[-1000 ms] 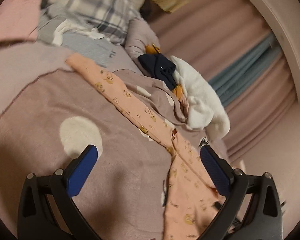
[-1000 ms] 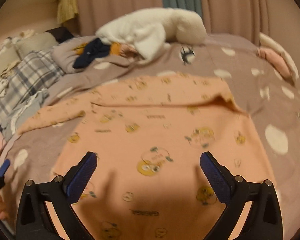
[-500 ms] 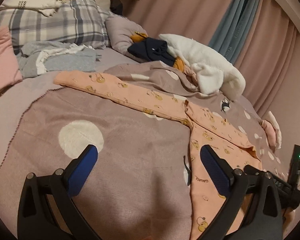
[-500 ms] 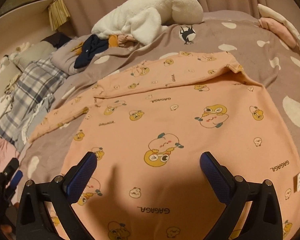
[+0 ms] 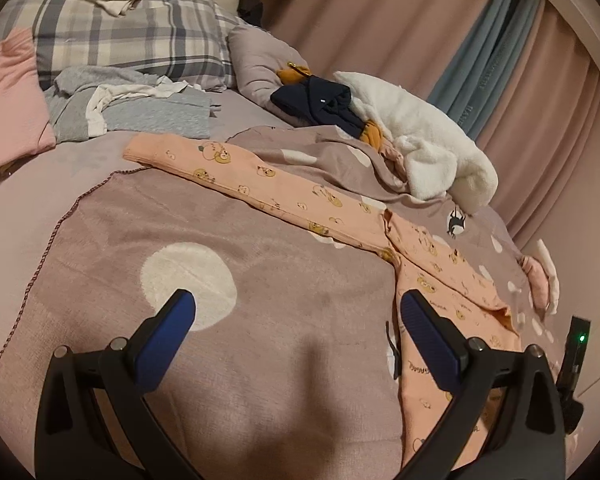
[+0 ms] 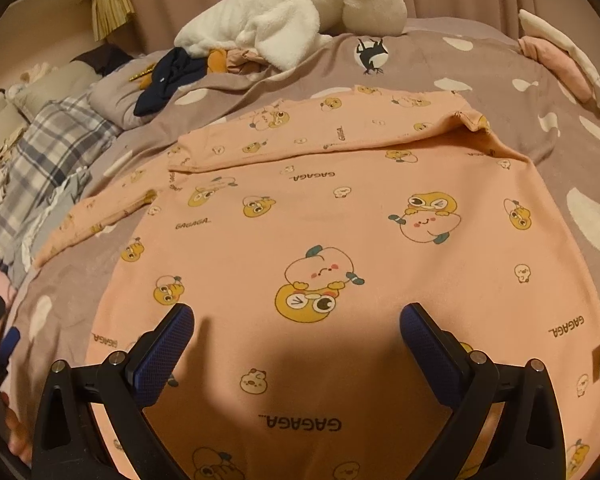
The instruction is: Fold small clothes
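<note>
A peach long-sleeved top (image 6: 340,232) printed with cartoon figures lies spread flat on the bed, one sleeve folded across its upper part. Its other sleeve (image 5: 260,184) stretches out to the left over the mauve dotted blanket (image 5: 260,320). My right gripper (image 6: 296,336) hovers open above the lower body of the top, nothing between its blue pads. My left gripper (image 5: 296,332) is open over the bare blanket, just left of the top's side edge (image 5: 420,360). The right gripper's body (image 5: 576,360) shows at the right edge of the left wrist view.
A white fleece garment (image 6: 300,16) and a navy item (image 6: 168,76) are piled at the far side. Plaid pillow (image 5: 132,36), grey clothes (image 5: 140,108) and a pink cloth (image 5: 8,92) sit at the left. Folded pink-white pieces (image 6: 560,56) lie far right. Curtains (image 5: 420,20) stand behind.
Both views have steadied and drawn closer to the bed. The left gripper has swung level, so the stretched sleeve now lies ahead of it. The top has not moved.
</note>
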`<state>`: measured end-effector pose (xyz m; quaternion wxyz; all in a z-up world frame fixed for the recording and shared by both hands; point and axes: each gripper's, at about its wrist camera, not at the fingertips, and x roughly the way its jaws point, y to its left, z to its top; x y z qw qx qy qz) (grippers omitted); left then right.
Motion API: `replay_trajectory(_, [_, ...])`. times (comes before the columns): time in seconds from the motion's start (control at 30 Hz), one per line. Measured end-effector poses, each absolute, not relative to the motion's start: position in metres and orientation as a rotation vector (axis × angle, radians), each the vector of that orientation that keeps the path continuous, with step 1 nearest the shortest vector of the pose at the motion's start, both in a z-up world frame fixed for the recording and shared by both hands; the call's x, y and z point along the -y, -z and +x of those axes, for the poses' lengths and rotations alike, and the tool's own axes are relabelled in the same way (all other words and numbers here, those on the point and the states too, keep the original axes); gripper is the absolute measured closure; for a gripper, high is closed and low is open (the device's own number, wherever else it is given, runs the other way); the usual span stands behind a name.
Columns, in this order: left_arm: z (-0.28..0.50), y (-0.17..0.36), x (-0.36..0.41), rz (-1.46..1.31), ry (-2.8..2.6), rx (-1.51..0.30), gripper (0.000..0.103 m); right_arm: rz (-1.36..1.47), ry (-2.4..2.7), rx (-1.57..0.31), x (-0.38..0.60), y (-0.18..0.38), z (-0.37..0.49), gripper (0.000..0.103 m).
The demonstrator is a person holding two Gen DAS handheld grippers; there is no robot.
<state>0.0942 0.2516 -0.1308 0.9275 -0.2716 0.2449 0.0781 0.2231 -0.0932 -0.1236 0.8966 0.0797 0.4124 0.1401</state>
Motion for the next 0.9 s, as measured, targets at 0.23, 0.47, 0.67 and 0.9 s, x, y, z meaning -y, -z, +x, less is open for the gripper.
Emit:
replay_trajectory(0.23, [0.102,0.133,-0.249,-0.542,-0.165,-0.535,0.001,0.137,-0.278,-0.868,0.090,0.125,0.224,0.001])
replay_trajectory(0.47, [0.104,0.131,-0.253,-0.541,-0.166,-0.518,0.001,0.130,-0.274,-0.870,0.088,0.125,0.225,0.001])
replay_trajectory(0.67, [0.112,0.133,-0.271,-0.536,-0.169,-0.520,0.001,0.123,-0.271,-0.869,0.087,0.125,0.225,0.001])
replay_trajectory(0.9, [0.122,0.135,-0.324,-0.627,-0.277,-0.496,0.001,0.090,-0.260,-0.880,0.083,0.128,0.226,0.000])
